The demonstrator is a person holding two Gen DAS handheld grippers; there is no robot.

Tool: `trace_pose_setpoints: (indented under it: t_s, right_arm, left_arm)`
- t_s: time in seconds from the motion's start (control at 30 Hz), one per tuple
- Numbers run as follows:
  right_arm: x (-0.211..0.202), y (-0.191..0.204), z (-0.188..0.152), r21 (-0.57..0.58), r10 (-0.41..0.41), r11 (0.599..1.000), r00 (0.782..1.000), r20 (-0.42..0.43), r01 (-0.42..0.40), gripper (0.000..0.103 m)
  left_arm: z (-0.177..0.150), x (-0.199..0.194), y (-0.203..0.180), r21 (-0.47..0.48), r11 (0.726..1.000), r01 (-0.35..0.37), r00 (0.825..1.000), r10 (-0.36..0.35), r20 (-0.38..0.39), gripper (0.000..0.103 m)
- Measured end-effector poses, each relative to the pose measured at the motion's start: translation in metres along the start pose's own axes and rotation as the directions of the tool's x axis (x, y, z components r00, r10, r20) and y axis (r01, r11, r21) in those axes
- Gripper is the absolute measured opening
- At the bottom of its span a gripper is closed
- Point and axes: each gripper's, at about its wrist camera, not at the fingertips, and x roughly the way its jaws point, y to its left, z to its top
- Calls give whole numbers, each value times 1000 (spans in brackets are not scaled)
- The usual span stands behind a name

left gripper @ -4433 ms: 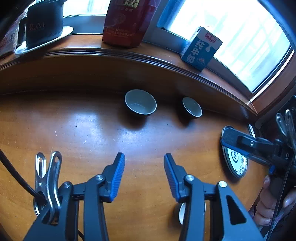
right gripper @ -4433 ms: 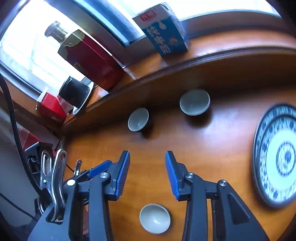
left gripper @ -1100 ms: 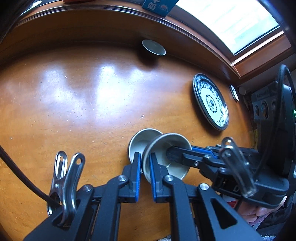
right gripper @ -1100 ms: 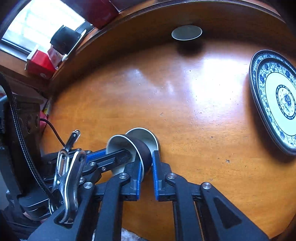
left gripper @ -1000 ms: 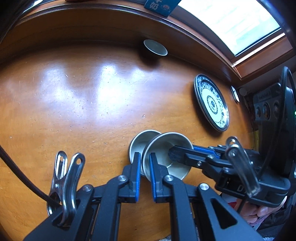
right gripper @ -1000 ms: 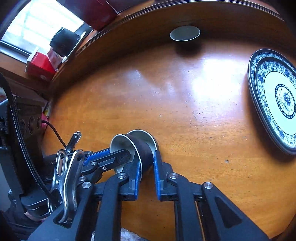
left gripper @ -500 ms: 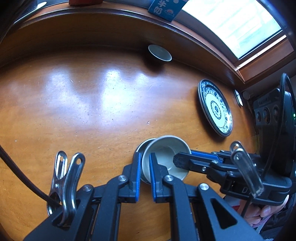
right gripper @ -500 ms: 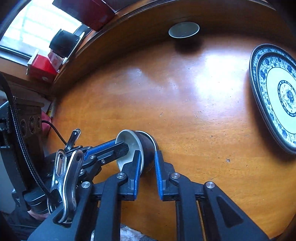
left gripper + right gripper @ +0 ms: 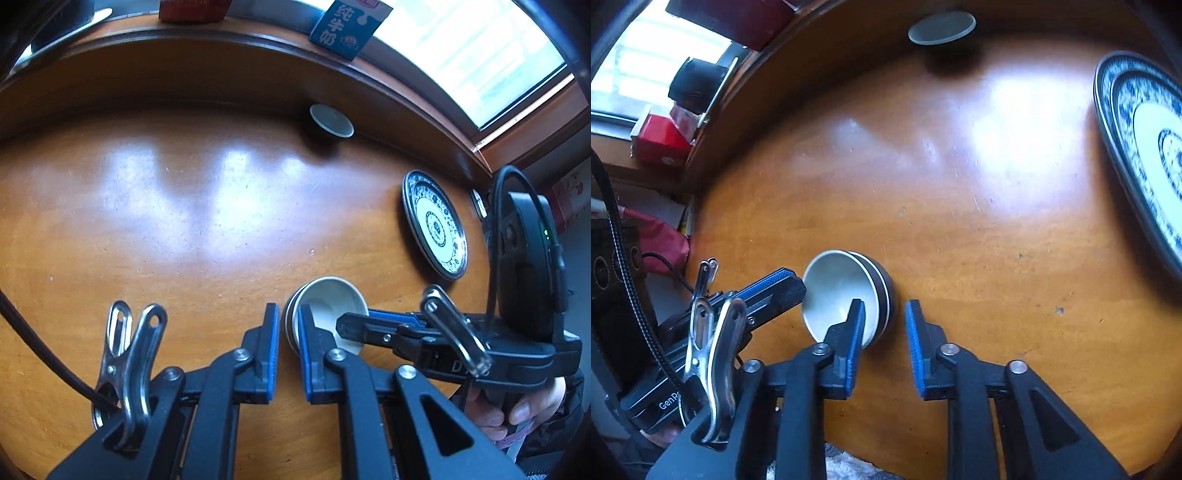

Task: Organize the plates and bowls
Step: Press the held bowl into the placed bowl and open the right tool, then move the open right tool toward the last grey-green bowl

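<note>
Two small dark bowls with pale insides sit nested as one stack [image 9: 332, 310] on the wooden table [image 9: 184, 221], also seen in the right wrist view [image 9: 849, 291]. My left gripper [image 9: 288, 354] has its jaws slightly apart around the stack's near rim. My right gripper [image 9: 884, 347] is open, one finger inside the top bowl, the other outside the stack. A third small bowl [image 9: 331, 120] stands at the back under the sill, also in the right wrist view [image 9: 942, 27]. A blue-and-white plate [image 9: 434, 223] lies at the right, also in the right wrist view [image 9: 1145, 140].
On the window sill stand a blue milk carton [image 9: 349, 26], a red box [image 9: 194, 9] and a dark cup on a saucer [image 9: 698, 86]. A red package [image 9: 659, 140] lies at the table's left end. The table's front edge is close below both grippers.
Both grippers carried bowls together; the one held bowl came down into the other and now sits nested. My right gripper's jaws have opened wide, and my left gripper's jaws have parted slightly.
</note>
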Motion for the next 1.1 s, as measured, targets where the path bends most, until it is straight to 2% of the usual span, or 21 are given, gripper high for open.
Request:
trace_pose_setpoints:
  t_s: [0.1,0.17,0.2,0.23,0.27,0.43,0.6,0.73,0.83,0.9,0.93,0.97,1.0,1.03,1.07,1.1]
  right_arm:
    - [4,-7,-2,30,24,999,1000,-1,-24,30]
    - [6,-9,-3,41,33,999,999,1,-33,29]
    - [6,-8,-4,39,28,999,1000,2,-29,29]
    - [5,-7,-5,33,15,999,1000,9,-15,20]
    - [4,-6,-5,27,-5,1000,1000,19,5,19]
    - [-10,-12,-11,35,-52,998,994,92,49,17]
    - [-16,-27,-18,67,-68,996,995,77,63,16]
    - [-18,-29,-20,61,-84,995,994,70,80,16]
    - [-18,-33,-18,71,-55,996,996,70,50,19]
    - [-21,-34,-19,70,-44,997,995,88,38,27]
    - [-26,-36,-21,67,-40,997,994,103,33,33]
    - [-30,-36,-22,63,-30,998,992,122,22,36]
    - [-35,-36,-22,57,-11,998,990,138,4,36]
    - [-41,-38,-23,50,16,998,988,155,-24,37]
    - [-45,-39,-24,44,37,998,984,172,-45,39]
    - [-50,-42,-25,42,55,997,981,187,-64,40]
  left_arm:
    - [-2,10,1,-5,999,33,999,-33,-31,10]
    - [-2,17,-3,21,999,24,999,-23,-32,11]
    - [-2,18,-5,35,999,22,999,-21,-30,11]
    - [-2,19,-7,49,999,23,999,-22,-31,11]
    - [-3,20,-10,59,998,22,999,-20,-29,11]
    - [-3,28,-19,91,994,61,997,-56,-60,12]
    - [-1,35,-38,154,986,70,996,-61,-61,12]
    - [-2,38,-52,199,979,45,997,-30,-77,12]
    - [-2,40,-53,200,979,37,997,-22,-77,13]
    - [0,33,-51,188,981,51,998,-44,-39,14]
    - [3,29,-49,184,981,56,998,-54,-15,21]
    - [3,24,-44,179,982,62,998,-65,14,32]
    - [5,17,-41,171,983,67,996,-76,46,39]
    - [7,12,-38,162,985,62,994,-75,76,52]
    - [10,9,-34,151,987,51,993,-66,95,58]
    - [12,8,-28,128,991,47,992,-62,110,58]
